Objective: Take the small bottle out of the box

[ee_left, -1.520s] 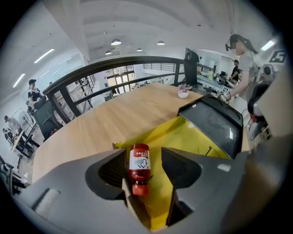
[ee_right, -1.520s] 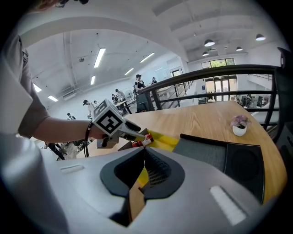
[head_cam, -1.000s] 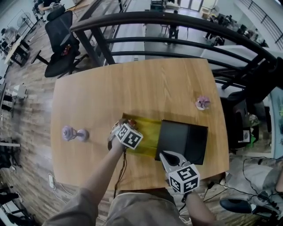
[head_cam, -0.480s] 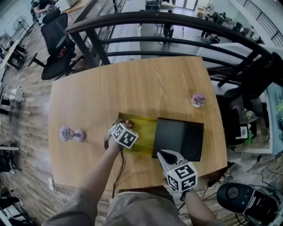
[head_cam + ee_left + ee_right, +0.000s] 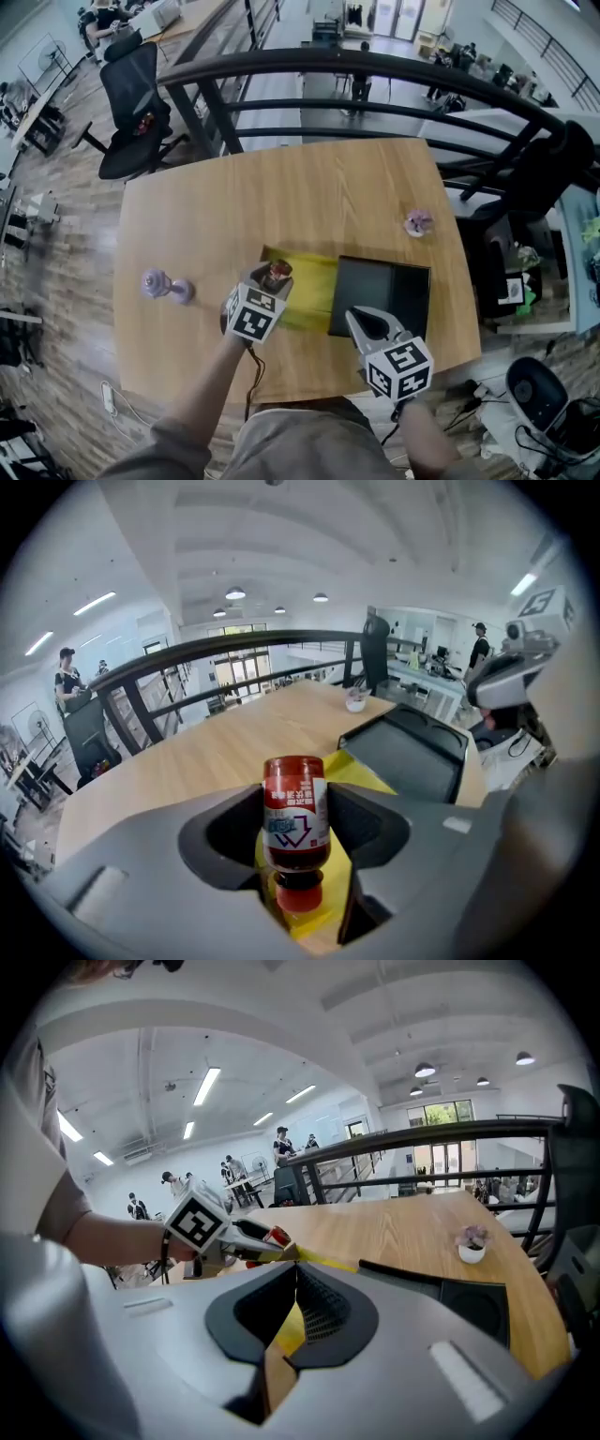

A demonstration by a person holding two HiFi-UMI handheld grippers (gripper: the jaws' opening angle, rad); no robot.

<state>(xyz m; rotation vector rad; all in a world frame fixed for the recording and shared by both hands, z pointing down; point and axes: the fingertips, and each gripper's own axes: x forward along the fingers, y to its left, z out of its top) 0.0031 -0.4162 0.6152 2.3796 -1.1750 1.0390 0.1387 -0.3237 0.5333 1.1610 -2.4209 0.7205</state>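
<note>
Left gripper (image 5: 296, 799) is clamped on the small bottle (image 5: 277, 274), pads on the label and cap end nearest the hand. The bottle hangs over the left end of the yellow box (image 5: 314, 278) and looks lifted free. Right gripper (image 5: 292, 1288) is pinched closed on the box's near edge, probably pinning it to the tabletop (image 5: 309, 187) so it doesn't lift too.

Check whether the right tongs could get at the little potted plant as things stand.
Probably yes: the potted plant stands alone on the table past the low black lid, an open path for the right tongs, whose shut jaws must open.
</note>
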